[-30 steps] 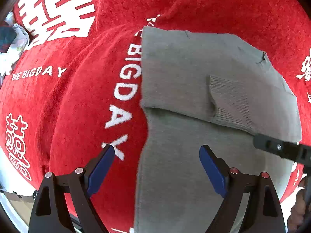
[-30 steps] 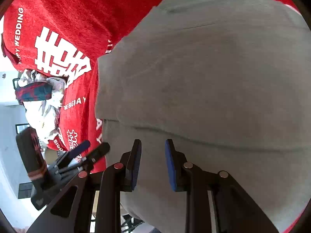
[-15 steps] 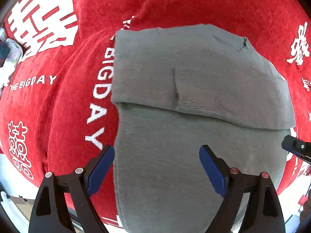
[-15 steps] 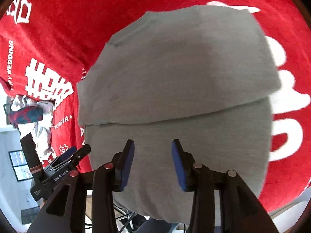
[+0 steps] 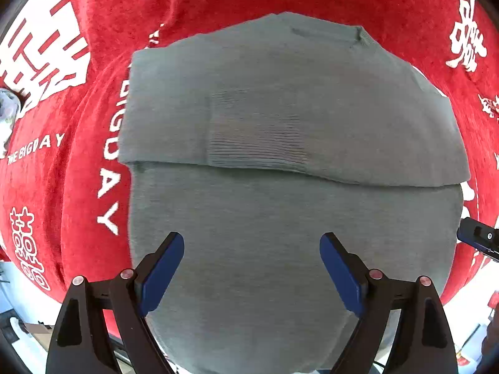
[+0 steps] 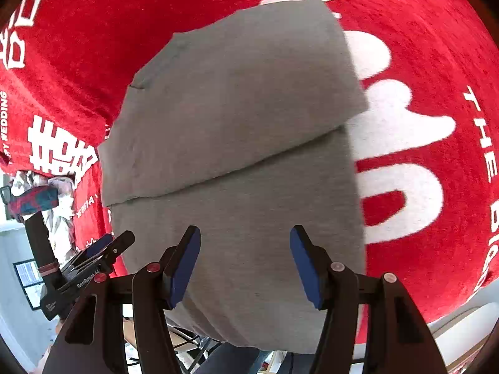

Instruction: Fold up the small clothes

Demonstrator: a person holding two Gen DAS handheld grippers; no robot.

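Left gripper [image 5: 252,268]: black frame, blue-padded fingers [image 5: 162,269] spread wide, nothing between them, poised above the near half of the garment. Right gripper [image 6: 245,257]: same build; its fingers [image 6: 184,260] have just been opening and stand released, with only cloth seen beneath the gap and no pad pressing on it.

Task item: a grey knitted small garment [image 5: 280,218], fine-ribbed, lying flat on the table. Its far portion is folded over toward the near portion, forming a straight horizontal fold edge across the middle. A ribbed cuff panel [image 5: 255,137] lies on the upper layer. The near edge hangs over the table's front edge.

Underlay: a plush red table covering [image 5: 218,3] with white printed characters and the lettering "THE BIGDAY", wrinkled at the left.

Farther left, in the right wrist view: a crumpled pale printed cloth pile [image 6: 59,205] with a dark red-and-teal piece on top, at the covering's edge.
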